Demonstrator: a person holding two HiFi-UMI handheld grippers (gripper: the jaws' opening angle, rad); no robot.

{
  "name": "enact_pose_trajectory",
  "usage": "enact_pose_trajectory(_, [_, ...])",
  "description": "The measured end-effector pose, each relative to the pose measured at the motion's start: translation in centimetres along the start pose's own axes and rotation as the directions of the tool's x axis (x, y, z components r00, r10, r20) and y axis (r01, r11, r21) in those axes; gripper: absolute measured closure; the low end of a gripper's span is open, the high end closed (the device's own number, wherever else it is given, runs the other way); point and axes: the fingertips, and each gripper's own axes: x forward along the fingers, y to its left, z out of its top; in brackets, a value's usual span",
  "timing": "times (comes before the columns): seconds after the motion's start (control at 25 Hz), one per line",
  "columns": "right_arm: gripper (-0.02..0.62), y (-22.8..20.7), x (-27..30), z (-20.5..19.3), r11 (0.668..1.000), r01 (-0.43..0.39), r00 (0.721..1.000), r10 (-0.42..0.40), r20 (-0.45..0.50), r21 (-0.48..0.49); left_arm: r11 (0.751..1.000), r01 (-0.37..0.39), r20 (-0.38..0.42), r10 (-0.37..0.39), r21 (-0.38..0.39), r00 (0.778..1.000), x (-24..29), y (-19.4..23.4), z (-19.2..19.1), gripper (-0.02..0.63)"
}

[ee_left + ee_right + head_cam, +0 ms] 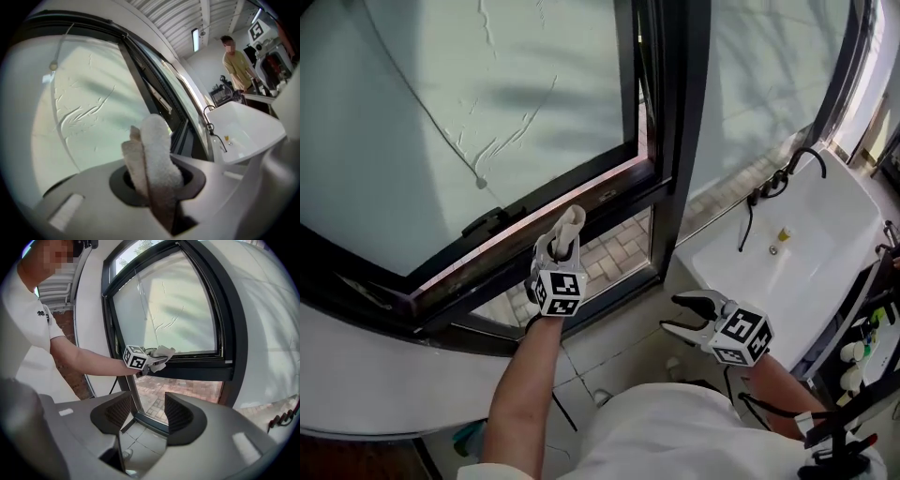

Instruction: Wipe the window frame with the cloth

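A pale folded cloth sticks out of my left gripper, which is shut on it and holds it against the bottom rail of the dark window frame. In the left gripper view the cloth stands up between the jaws in front of the frosted pane. The right gripper view shows the cloth pressed on the frame's lower rail. My right gripper hangs open below the window, near the sink, with nothing between its fingers.
A white sink with a black tap stands at the right. A rack of bottles is at the far right. A person in a yellow shirt stands beyond the sink. Brick paving shows through the window opening.
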Motion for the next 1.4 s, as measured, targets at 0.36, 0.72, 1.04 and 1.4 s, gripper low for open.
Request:
enact_pose_trajectory(0.36, [0.371, 3.8, 3.3, 1.2, 0.997, -0.062, 0.997, 0.060, -0.041, -0.052, 0.996, -0.088, -0.020, 0.088, -0.012, 0.996, -6.2, 5.1, -5.0, 0.509])
enact_pose_trajectory(0.72, [0.371, 6.6, 6.5, 2.6, 0.988, -0.119, 0.991, 0.114, -0.064, -0.095, 0.984, -0.178, -0.056, 0.176, -0.027, 0.983, -12.0, 9.8, -9.7, 0.509])
enact_pose_trajectory(1.04, [0.371, 8.9, 9.4, 3.9, 0.978, -0.165, 0.985, 0.156, -0.077, -0.126, 0.972, -0.235, -0.096, 0.233, -0.006, 0.968, -17.0, 13.9, -13.8, 0.509])
enact_pose_trajectory(1.4, [0.371, 11.6, 12.5, 4.4, 0.966, -0.214, 0.975, 0.202, -0.097, -0.143, 0.948, -0.318, -0.162, 0.315, 0.007, 0.935, -23.7, 19.0, -19.5, 0.509])
